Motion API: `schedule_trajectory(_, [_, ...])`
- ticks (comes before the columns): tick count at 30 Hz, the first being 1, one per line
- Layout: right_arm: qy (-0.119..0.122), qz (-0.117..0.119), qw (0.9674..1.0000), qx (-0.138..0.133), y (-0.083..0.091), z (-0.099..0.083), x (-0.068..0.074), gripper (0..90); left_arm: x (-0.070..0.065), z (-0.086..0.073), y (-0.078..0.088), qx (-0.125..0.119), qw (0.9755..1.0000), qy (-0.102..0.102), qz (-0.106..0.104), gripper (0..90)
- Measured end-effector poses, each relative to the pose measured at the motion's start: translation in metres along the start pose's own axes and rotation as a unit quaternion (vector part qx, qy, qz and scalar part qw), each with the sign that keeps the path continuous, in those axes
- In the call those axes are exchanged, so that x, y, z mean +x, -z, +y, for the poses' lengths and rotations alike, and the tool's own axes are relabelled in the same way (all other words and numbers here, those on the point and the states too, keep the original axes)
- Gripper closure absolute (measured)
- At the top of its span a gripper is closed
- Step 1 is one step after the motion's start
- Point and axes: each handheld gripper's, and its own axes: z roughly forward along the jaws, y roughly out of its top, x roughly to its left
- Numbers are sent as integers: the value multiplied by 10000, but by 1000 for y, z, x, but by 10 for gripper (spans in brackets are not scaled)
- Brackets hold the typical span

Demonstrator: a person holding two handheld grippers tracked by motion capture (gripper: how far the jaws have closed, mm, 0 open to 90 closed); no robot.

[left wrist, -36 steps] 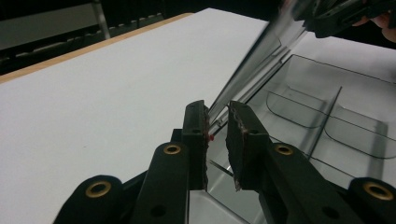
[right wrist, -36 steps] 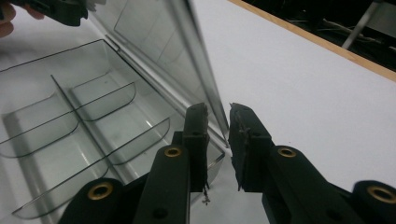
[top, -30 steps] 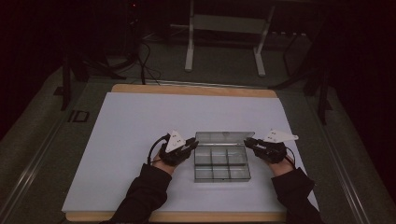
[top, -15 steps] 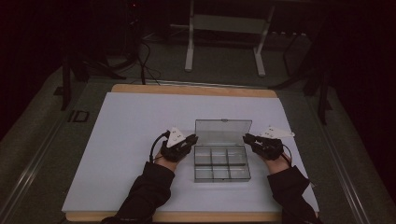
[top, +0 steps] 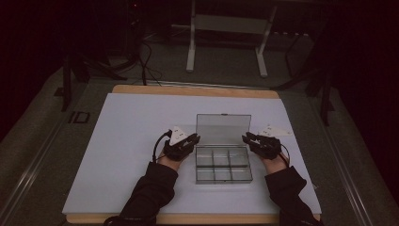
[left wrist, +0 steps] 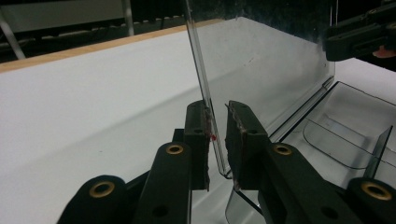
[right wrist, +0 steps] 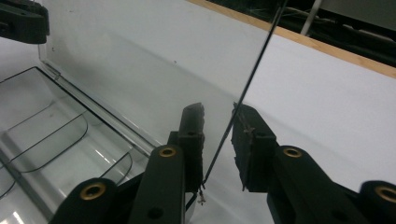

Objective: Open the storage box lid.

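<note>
A clear plastic compartment box lies on the white sheet with its lid standing upright at the far side. My left gripper is at the lid's left edge and my right gripper at its right edge. In the left gripper view the lid's edge runs between the jaws of the left gripper, against one pad with a gap to the other; these jaws have just been opening. In the right gripper view the lid stands between the parted jaws of the right gripper, which have also just been opening.
The white sheet covers a wooden table. A metal stand and cables lie on the dark floor beyond. The box's compartments hold nothing.
The lid has swung up from low over the box to upright. Both grippers shifted slightly with it at its two side edges.
</note>
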Motion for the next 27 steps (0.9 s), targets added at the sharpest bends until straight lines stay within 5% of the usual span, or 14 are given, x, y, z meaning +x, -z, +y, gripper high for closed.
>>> schedule_trajectory(27, [-463,126,9985,258,-14,-7,-2,590,4,-5,-17,424,9974,554,-204,632])
